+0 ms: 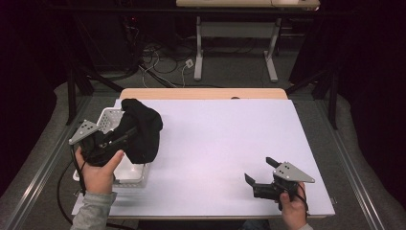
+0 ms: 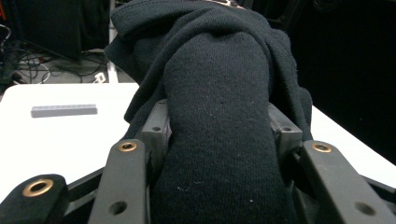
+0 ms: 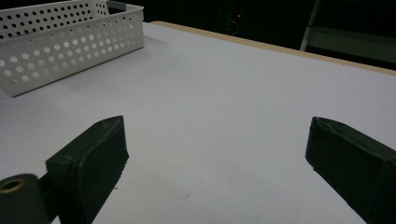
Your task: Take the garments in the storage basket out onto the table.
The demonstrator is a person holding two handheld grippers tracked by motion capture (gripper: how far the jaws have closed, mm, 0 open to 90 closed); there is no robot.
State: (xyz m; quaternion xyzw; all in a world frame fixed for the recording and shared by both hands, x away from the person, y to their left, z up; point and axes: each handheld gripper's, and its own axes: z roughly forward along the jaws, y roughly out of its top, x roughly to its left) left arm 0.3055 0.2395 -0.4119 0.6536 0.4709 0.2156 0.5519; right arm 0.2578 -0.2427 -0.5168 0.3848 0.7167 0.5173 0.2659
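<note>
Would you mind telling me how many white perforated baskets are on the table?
1. The white basket sits at the table's left side, partly covered by the black cloth clamped in the left gripper. Nothing suggests another hidden one.

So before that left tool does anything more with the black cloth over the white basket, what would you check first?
1. Grip on the black cloth: ok, the left gripper is clamped on it.
2. Cloth over the white basket: ok, it hangs above it.
3. Cloth clear of the basket's rim: cannot tell, the lower edge hides it.
4. Room inside the basket: cannot tell, the cloth covers much of it.
5. Right gripper out of the way: ok, open, low over the table, far from the basket.
</note>
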